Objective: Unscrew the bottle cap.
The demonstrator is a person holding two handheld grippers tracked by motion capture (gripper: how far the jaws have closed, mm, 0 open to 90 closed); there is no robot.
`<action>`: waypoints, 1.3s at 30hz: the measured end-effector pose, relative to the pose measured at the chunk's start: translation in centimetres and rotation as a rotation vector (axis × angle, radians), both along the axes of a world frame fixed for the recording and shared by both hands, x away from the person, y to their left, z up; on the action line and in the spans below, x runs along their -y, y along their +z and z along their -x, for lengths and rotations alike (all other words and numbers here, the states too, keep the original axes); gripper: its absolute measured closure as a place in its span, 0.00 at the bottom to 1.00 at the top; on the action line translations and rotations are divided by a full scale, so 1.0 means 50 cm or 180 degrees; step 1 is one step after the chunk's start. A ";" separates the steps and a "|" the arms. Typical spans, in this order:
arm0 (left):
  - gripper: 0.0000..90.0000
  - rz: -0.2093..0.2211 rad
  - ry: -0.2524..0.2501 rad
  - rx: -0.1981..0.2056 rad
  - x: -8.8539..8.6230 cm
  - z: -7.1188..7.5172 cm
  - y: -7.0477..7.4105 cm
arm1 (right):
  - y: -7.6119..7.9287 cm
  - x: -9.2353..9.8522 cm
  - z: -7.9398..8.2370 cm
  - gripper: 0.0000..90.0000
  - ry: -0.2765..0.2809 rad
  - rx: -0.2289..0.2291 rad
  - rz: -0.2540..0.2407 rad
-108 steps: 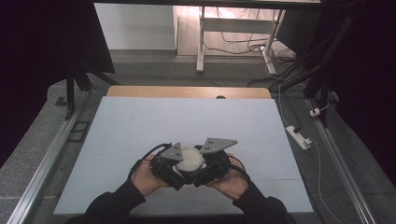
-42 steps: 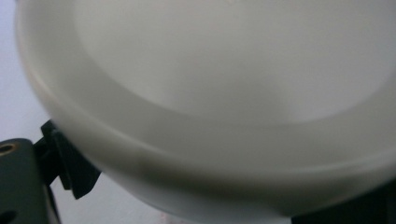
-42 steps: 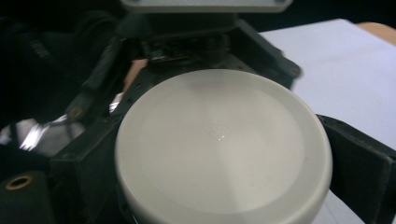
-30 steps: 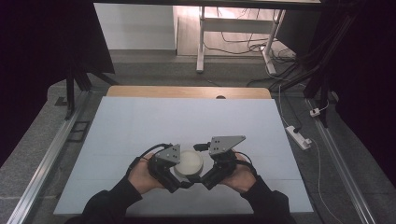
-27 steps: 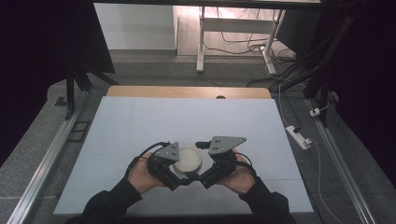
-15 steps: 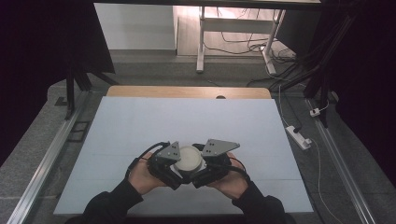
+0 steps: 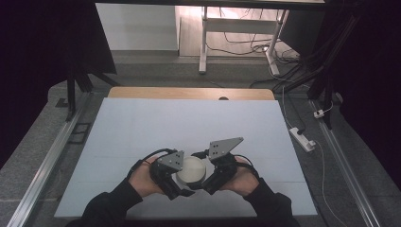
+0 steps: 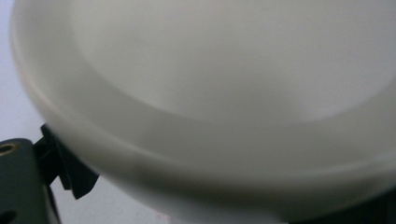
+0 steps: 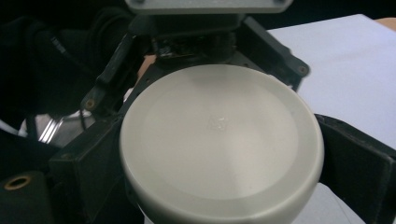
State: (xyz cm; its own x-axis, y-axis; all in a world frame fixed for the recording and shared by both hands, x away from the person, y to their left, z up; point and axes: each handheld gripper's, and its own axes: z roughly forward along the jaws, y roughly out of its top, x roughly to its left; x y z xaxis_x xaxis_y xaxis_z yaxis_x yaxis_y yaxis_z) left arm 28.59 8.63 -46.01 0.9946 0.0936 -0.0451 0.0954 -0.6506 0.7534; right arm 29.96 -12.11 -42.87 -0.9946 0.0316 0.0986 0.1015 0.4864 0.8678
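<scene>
A white round jar (image 7: 191, 170) is held over the near middle of the pale table (image 7: 189, 123), between both grippers. My left gripper (image 7: 181, 183) grips it from the left. In the left gripper view the jar (image 8: 224, 93) is a close blur, with one black jaw at the lower left. My right gripper (image 7: 204, 180) comes in from the right. In the right gripper view its two black jaws press on either side of the jar's flat lid (image 9: 219, 135), and the left gripper's body (image 9: 201, 32) sits just behind the jar.
A wooden strip (image 7: 189, 93) runs along the table's far edge. Metal rails (image 7: 47, 161) flank the table on both sides. On the floor to the right lies a white power strip (image 7: 301, 138) with cables. A desk frame (image 7: 204, 38) stands beyond.
Both hands stay at the same spot on the jar. The right gripper has rocked slightly, its grey plate tilting one way and back, and the two grippers have drawn a little closer.
</scene>
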 end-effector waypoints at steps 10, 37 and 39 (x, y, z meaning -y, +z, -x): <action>0.09 -0.0059 0.0548 0.0115 -0.004 -0.006 0.007 | 0.026 -0.004 0.023 0.00 -0.0632 0.0288 0.0046; 0.09 -0.0083 0.0143 0.0015 -0.001 -0.001 0.006 | 0.006 -0.017 0.018 0.08 -0.0397 0.0075 0.0084; 0.09 -0.0084 0.0141 0.0015 -0.001 -0.003 0.005 | 0.007 -0.016 0.017 0.08 -0.0400 0.0079 0.0076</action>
State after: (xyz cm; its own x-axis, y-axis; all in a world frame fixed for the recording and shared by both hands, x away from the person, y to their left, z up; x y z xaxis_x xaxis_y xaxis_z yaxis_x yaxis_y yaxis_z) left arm 28.72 8.70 -45.77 0.9896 0.1386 -0.0374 0.1210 -0.6654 0.7366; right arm 29.13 -11.29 -42.50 -0.9848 0.1581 0.0719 0.1416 0.4917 0.8592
